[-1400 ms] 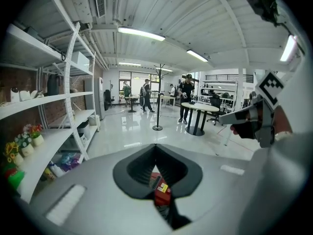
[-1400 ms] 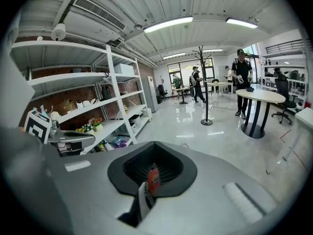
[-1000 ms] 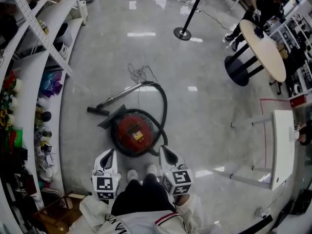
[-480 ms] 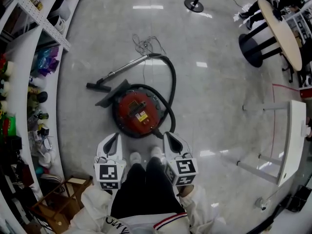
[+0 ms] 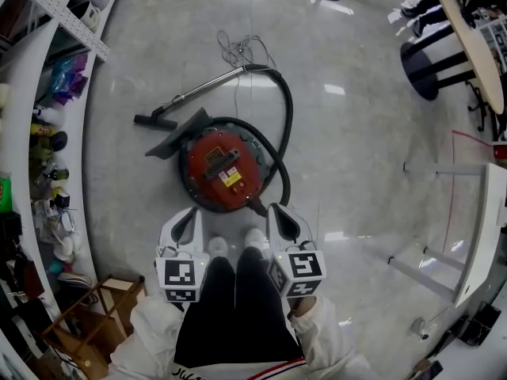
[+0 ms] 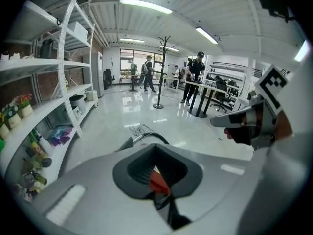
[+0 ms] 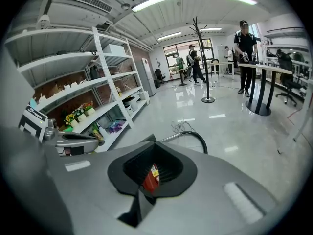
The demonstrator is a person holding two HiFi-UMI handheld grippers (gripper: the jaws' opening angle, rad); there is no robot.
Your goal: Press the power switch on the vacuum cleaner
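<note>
1. The vacuum cleaner [image 5: 222, 169] lies on the shiny floor [image 5: 356, 133] directly in front of the person's shoes [image 5: 218, 246]. It is a round red body with a dark panel and a yellow label on top. I cannot tell from here which part is the power switch.
2. Compared with one second ago, the vacuum cleaner and the shoes sit higher in the head view. The head seems to tip further down, so the top of the machine shows more fully.
3. The black hose [image 5: 285, 125] curves around the right of the body, and the wand [image 5: 206, 85] runs to the nozzle [image 5: 153, 122] at the left. None of these has moved.
4. The left gripper [image 5: 187, 214] stays low beside the left leg, its tip just beside the near rim of the machine. Its jaws are closed together and hold nothing.
5. The right gripper [image 5: 279, 210] is the same on the other side, closed and empty, beside the hose end.
6. In my judgement the pressing is not yet begun. The person is only settling the view, and one gripper must next reach over the top.
</note>
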